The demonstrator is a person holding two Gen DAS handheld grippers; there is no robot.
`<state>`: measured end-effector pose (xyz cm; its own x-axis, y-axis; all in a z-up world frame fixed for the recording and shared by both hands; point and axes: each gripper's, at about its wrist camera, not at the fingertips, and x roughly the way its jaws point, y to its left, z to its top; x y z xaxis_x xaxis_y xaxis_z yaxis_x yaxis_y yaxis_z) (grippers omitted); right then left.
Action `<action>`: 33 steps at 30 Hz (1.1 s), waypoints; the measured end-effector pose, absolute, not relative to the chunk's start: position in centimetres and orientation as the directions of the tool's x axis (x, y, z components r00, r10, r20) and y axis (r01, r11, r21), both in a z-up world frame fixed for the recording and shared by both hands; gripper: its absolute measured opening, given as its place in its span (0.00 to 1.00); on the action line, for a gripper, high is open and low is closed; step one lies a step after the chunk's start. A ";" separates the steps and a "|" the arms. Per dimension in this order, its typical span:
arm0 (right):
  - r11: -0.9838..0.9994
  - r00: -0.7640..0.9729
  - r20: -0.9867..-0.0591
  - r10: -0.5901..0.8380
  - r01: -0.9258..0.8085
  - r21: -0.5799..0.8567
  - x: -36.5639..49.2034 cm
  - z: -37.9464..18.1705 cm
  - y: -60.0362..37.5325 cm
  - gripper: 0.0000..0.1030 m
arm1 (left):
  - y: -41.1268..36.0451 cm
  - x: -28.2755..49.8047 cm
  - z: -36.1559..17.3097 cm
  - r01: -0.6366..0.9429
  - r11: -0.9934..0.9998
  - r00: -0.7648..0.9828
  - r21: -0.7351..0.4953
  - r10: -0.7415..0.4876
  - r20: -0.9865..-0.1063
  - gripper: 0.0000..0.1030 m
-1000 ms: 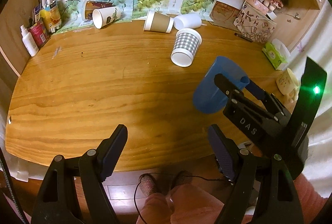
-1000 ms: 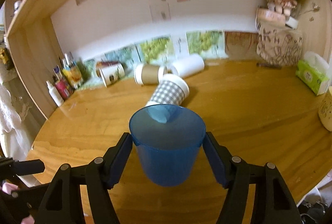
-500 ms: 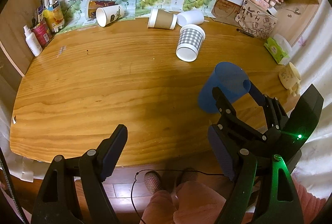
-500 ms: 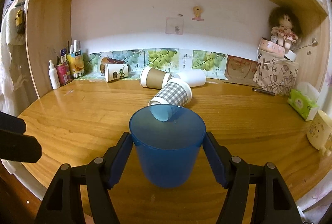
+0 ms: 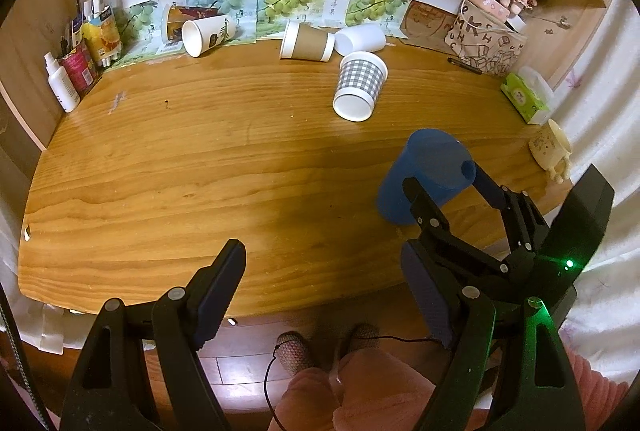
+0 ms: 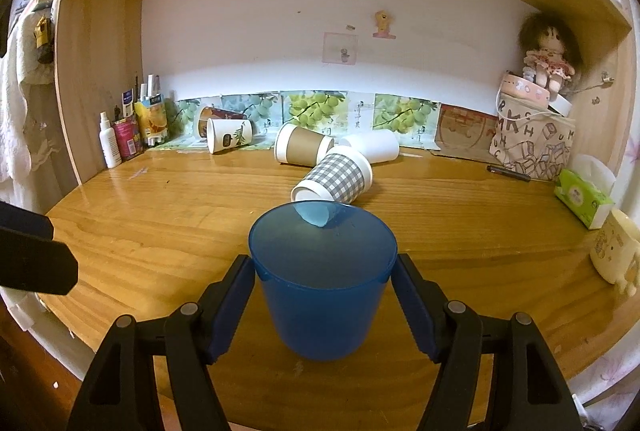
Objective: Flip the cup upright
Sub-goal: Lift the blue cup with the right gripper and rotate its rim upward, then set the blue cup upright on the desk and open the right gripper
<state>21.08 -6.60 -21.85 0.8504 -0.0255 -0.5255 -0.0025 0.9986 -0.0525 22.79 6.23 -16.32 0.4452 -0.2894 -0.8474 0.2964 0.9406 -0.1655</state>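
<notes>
Over the last second the right tool (image 6: pixel 324 295) levelled out and brought the blue cup (image 6: pixel 322 283) down upright near the counter's (image 5: pixel 200 171) front right edge, still pinching its sides. Base looked at or just above the wood; can't tell contact. Left tool (image 5: pixel 324 295) stayed spread, idle. Likely only release left.

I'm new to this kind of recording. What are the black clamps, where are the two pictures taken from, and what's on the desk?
The black clamps are hand-held two-finger tools; a person holds one in each hand, and each carries a camera looking along its fingers. In the right camera's view, the right tool grips a blue cup, mouth up, low over the wooden desk. In the left camera's view, the left tool is open and empty near the desk's front edge. Further back, paper cups lie on their sides, including a checked cup and a brown cup.
</notes>
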 end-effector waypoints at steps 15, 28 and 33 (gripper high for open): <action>0.994 0.739 -0.669 -0.084 0.016 -0.106 19.3 -24.2 -6.4 0.80 | 6.4 21.3 -16.8 0.294 0.937 0.409 -0.186 -0.300 -0.862 0.80; 0.993 0.517 -0.855 -0.047 -0.070 -0.097 14.4 -23.1 -10.1 0.86 | 4.8 18.1 -15.1 0.184 0.963 0.428 -0.194 -0.257 -0.866 0.80; 0.991 0.535 -0.843 -0.055 -0.072 -0.110 11.9 -18.6 -12.0 0.86 | 3.2 16.0 -14.1 0.151 0.974 0.469 -0.169 -0.221 -0.855 0.80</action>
